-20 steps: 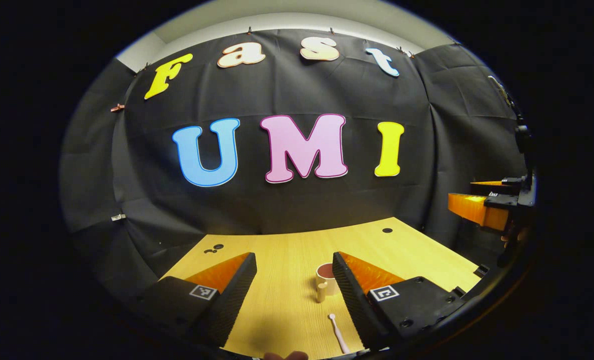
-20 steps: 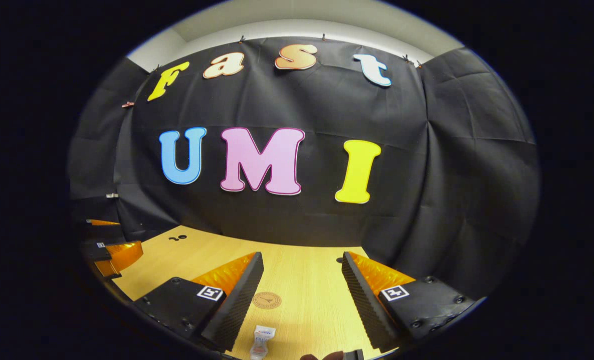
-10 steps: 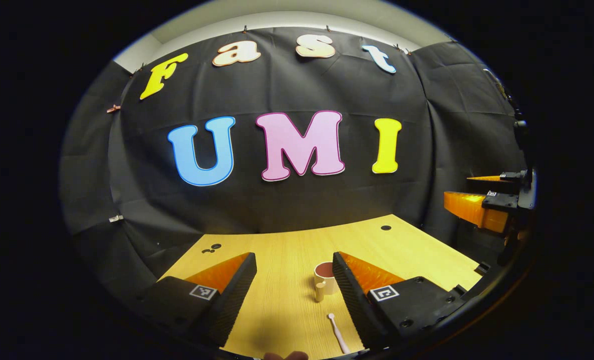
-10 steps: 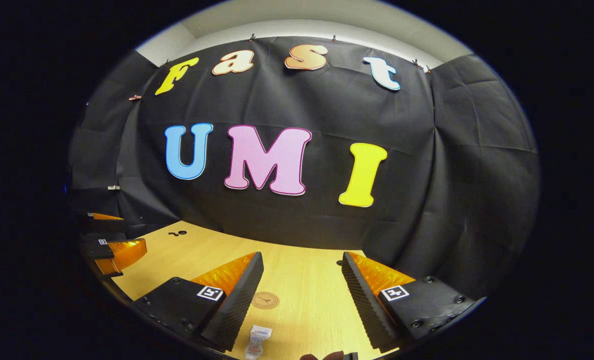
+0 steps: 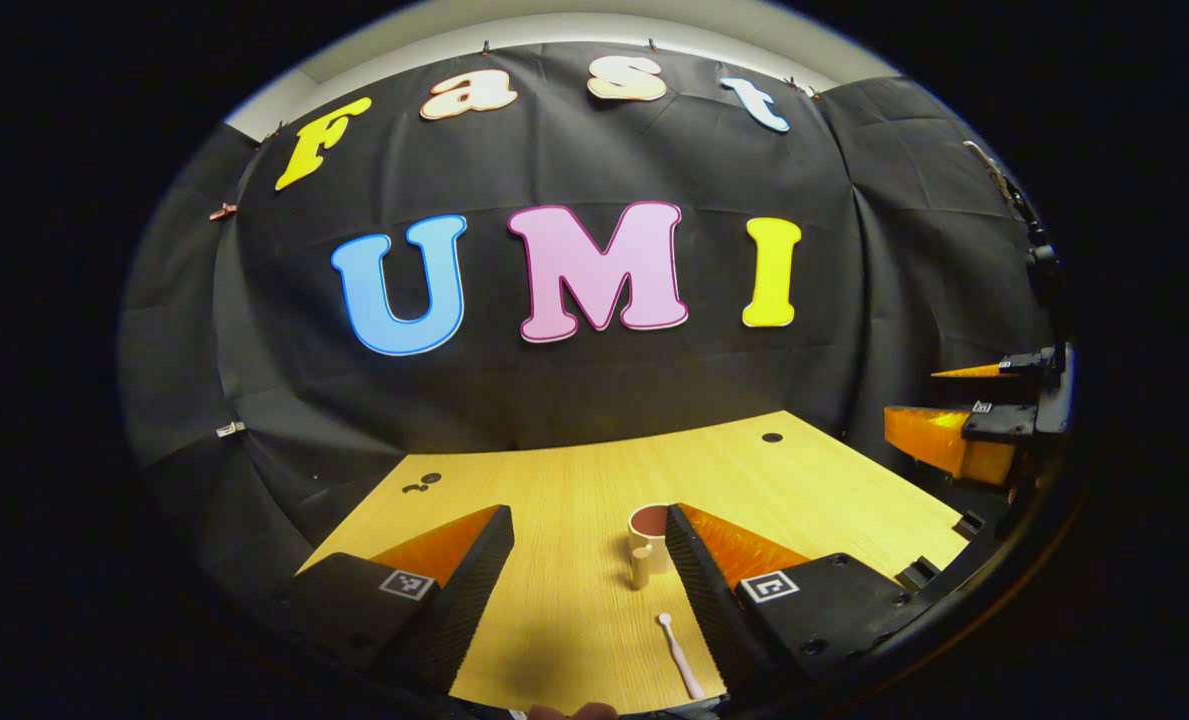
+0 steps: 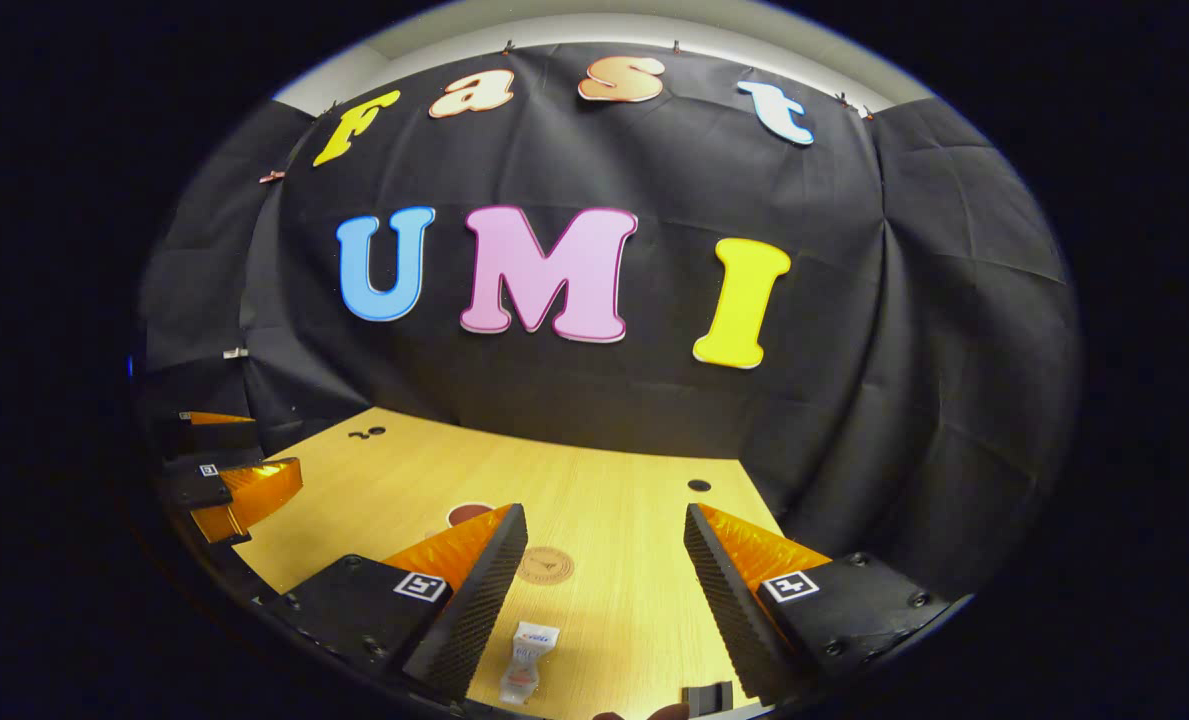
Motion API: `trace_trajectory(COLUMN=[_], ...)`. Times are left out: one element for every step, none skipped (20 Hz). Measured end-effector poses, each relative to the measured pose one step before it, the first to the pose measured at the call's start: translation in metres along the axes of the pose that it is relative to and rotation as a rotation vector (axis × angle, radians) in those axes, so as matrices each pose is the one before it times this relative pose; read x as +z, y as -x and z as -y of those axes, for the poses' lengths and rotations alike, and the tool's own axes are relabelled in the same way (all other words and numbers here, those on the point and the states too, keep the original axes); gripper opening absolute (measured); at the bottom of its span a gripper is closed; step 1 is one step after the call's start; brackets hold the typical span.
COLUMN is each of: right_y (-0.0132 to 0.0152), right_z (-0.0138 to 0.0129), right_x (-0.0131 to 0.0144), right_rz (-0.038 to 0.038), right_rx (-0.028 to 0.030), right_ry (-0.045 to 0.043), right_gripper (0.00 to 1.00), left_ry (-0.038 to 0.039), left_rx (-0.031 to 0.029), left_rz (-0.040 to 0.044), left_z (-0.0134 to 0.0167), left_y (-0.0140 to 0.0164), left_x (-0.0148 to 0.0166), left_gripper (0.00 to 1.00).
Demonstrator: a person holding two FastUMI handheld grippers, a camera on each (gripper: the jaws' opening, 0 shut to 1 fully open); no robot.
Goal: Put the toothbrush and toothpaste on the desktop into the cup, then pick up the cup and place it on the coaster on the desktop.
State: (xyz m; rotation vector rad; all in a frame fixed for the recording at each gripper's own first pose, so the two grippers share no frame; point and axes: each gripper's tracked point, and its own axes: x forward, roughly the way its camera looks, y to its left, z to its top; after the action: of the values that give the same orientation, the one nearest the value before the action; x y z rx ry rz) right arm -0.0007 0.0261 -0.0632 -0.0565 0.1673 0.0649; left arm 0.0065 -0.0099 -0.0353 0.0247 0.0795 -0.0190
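Toothpaste (image 6: 522,668) between wide-open, empty right hand-held gripper (image 6: 604,540) fingers, untouched.

toothpaste (image 6: 526,662) label, coaster (image 6: 545,565) print (both illegible)

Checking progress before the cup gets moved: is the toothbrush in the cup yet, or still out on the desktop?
Out. The toothbrush lies flat on the desktop, nearer the camera than the upright cup and apart from it.
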Motion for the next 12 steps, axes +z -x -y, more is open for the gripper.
trace_trajectory(right_y=[-0.00043, -0.00106, -0.00094, -0.00231, -0.00298, -0.00391, -0.00763, -0.0086, -0.00391, -0.00528, -0.00947, -0.00653], right_z=[-0.00699, -0.00503, -0.00523, -0.00458, -0.00695, -0.00663, -0.01101, -0.00846, -0.00411, -0.00414, -0.00483, -0.00321], right_x=[-0.01236, -0.01365, -0.01373, -0.01464, -0.02089, -0.01347, -0.0265, -0.02567, -0.01171, -0.01089, -0.01246, -0.00795], right_rz=[-0.0314, -0.0287, -0.03003, -0.03073, -0.04856, -0.03464, -0.06394, -0.07373, -0.0374, -0.03675, -0.04672, -0.03208], right_rx=[0.01911, 0.01151, 0.01024, 0.00735, 0.01454, 0.01318, 0.02638, 0.01646, 0.00853, 0.00847, 0.00833, 0.00109], right_ry=[0.00663, 0.01135, 0.01446, 0.01298, 0.01277, 0.00262, 0.00785, 0.00822, -0.01018, -0.01312, -0.01527, -0.01214], right_gripper=[0.98, 0.97, 0.97, 0.97, 0.98, 0.98, 0.97, 0.98, 0.98, 0.98, 0.98, 0.98], left_ry=[0.00133, -0.00012, -0.00153, -0.00249, -0.00453, -0.00395, -0.00237, -0.00036, 0.00017, 0.00035, 0.00105, 0.00116], left_rx=[-0.00176, 0.001, 0.00143, 0.00169, 0.00336, 0.00291, 0.00769, 0.00722, 0.00453, 0.00443, 0.00411, 0.00442], left_rz=[-0.01511, -0.0165, -0.01477, -0.01402, -0.01824, -0.01803, -0.02267, -0.01734, -0.00914, -0.00848, -0.00791, -0.00555], left_z=[0.0002, -0.00058, -0.00098, -0.00077, -0.00195, -0.00247, -0.00476, -0.0026, -0.00154, -0.00133, -0.00242, -0.00078], left_y=[0.00128, 0.00181, 0.00249, 0.00194, 0.00286, 0.00252, 0.00509, 0.00306, 0.00136, 0.00131, 0.00306, 0.00175], left_x=[-0.00723, -0.00608, -0.00705, -0.00622, -0.00807, -0.00735, -0.0116, -0.00875, -0.00351, -0.005, -0.00428, -0.005], left_gripper=[0.95, 0.95, 0.95, 0.95, 0.96, 0.97, 0.98, 0.98, 0.98, 0.98, 0.98, 0.98])
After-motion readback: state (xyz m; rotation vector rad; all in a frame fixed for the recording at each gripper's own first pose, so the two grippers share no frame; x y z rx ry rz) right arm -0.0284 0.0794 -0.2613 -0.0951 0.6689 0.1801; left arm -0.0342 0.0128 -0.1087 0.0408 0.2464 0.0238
